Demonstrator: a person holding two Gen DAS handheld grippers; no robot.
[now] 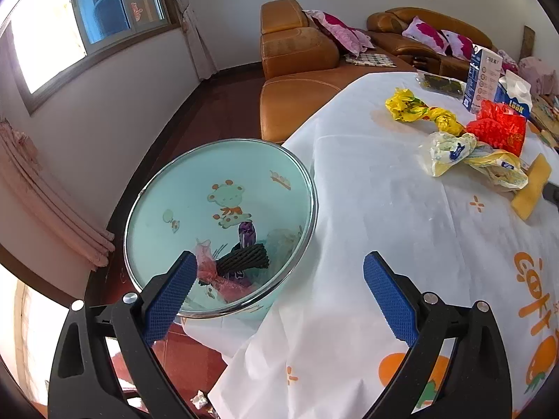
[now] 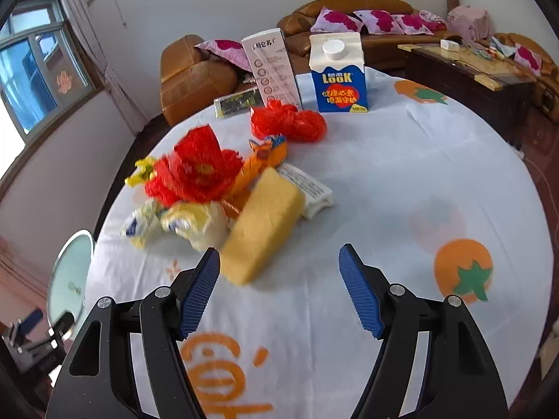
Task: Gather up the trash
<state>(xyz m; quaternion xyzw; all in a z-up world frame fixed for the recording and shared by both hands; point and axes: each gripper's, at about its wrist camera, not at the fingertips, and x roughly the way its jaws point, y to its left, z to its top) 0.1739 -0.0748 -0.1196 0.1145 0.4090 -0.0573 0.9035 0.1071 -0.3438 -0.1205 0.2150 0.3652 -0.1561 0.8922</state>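
A pale green trash bin (image 1: 167, 188) with a metal rim stands beside the table's edge and holds pink, black and purple wrappers (image 1: 241, 262). My left gripper (image 1: 279, 272) is open and empty, above the table edge next to the bin. Trash lies on the white tablecloth (image 2: 384, 181): red netting (image 2: 195, 171), a second red net ball (image 2: 290, 122), yellow-white wrappers (image 2: 188, 223), a yellow wrapper (image 1: 415, 110) and a yellow sponge (image 2: 262, 230). My right gripper (image 2: 279, 265) is open and empty, just in front of the sponge. The bin's rim also shows in the right wrist view (image 2: 87, 241).
A blue milk carton (image 2: 339, 76), a tall white carton (image 2: 276, 70) and a dark packet (image 2: 237, 103) stand at the table's far side. Brown sofas (image 1: 297, 52) with pink cushions line the wall. A dark wooden side table (image 2: 471, 80) is at the right.
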